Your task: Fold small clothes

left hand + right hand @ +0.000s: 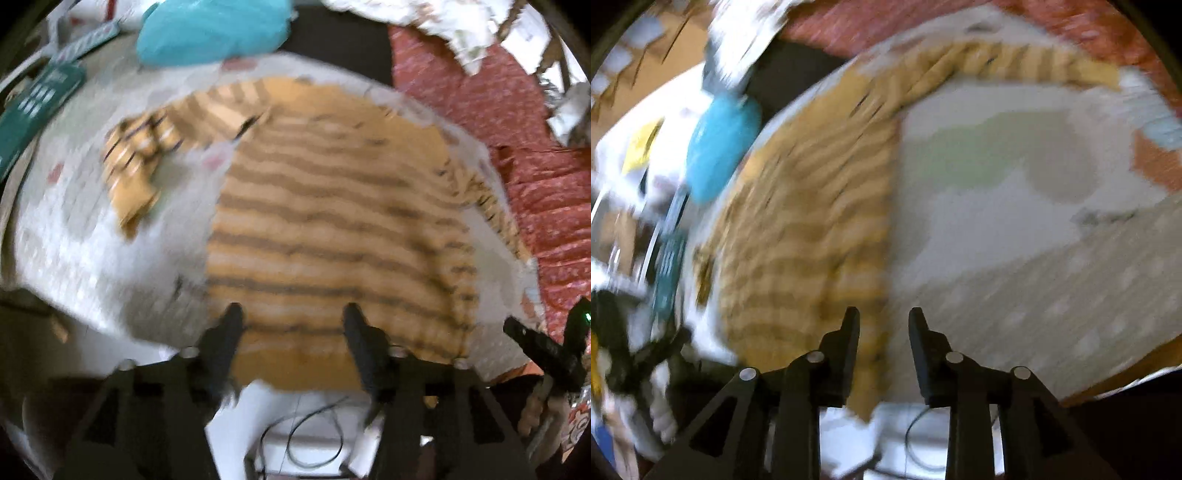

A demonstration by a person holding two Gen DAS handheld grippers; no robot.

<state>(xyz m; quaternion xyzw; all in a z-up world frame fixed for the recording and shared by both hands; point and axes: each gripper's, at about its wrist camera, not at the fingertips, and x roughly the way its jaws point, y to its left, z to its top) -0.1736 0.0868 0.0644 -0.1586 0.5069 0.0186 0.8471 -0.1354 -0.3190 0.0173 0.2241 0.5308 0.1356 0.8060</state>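
An orange long-sleeved shirt with brown stripes [325, 221] lies flat on a pale patterned cloth [81, 236]. Its left sleeve [147, 147] is crumpled and bent; its right sleeve [487, 206] runs down the cloth's right edge. My left gripper [293, 314] is open and empty over the shirt's bottom hem. In the right wrist view the shirt [812, 221] fills the left half. My right gripper [884, 317] is open and empty above the shirt's lower right edge. It also shows at the far right of the left wrist view [543, 339]. Both views are motion-blurred.
A turquoise garment [210, 33] lies beyond the shirt at the cloth's far edge. A dark green box [37, 107] sits at the far left. A red patterned rug [517, 129] covers the floor to the right. Black cables [306, 439] hang below the near edge.
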